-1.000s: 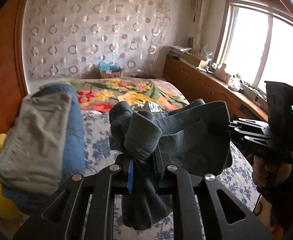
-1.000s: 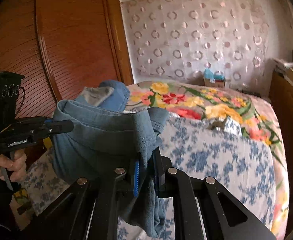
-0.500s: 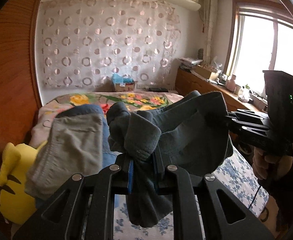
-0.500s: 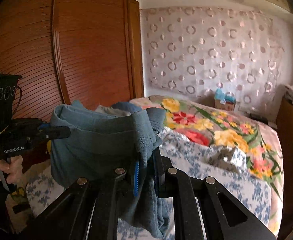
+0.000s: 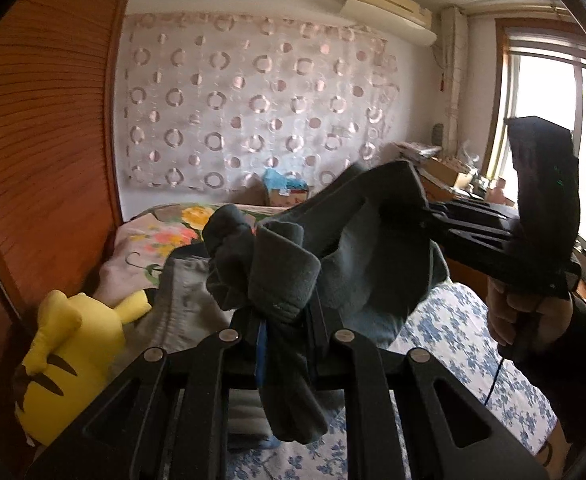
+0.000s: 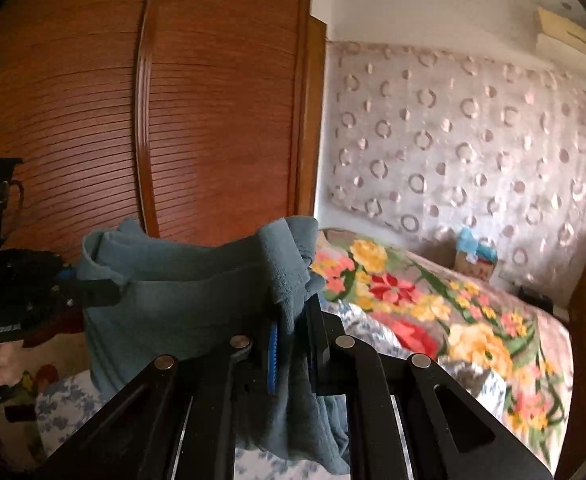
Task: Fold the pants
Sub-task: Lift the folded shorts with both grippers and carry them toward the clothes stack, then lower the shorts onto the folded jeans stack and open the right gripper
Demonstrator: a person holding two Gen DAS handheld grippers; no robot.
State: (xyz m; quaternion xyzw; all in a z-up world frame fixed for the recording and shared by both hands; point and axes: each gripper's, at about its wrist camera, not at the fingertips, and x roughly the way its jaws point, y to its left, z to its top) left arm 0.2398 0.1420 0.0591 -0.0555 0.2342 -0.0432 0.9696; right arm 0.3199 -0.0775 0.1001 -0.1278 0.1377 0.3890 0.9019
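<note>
In the left wrist view, the left claw (image 5: 287, 334) sits at lower centre, its jaws closed tight on a bunched edge of the grey-blue pants (image 5: 357, 264). The cloth balloons above the jaws and a short tail hangs below them. From there the pants stretch toward the right of the frame, where the right claw (image 5: 423, 210) pinches the far edge, held by a hand (image 5: 519, 312).

In the right wrist view, the right claw (image 6: 293, 340) at lower centre is likewise clamped on the pants (image 6: 181, 300), which spread left to the left claw (image 6: 109, 292).

The pants hang in the air above the bed (image 5: 465, 340). At lower left of the left view lies a yellow plush toy (image 5: 65, 356).
</note>
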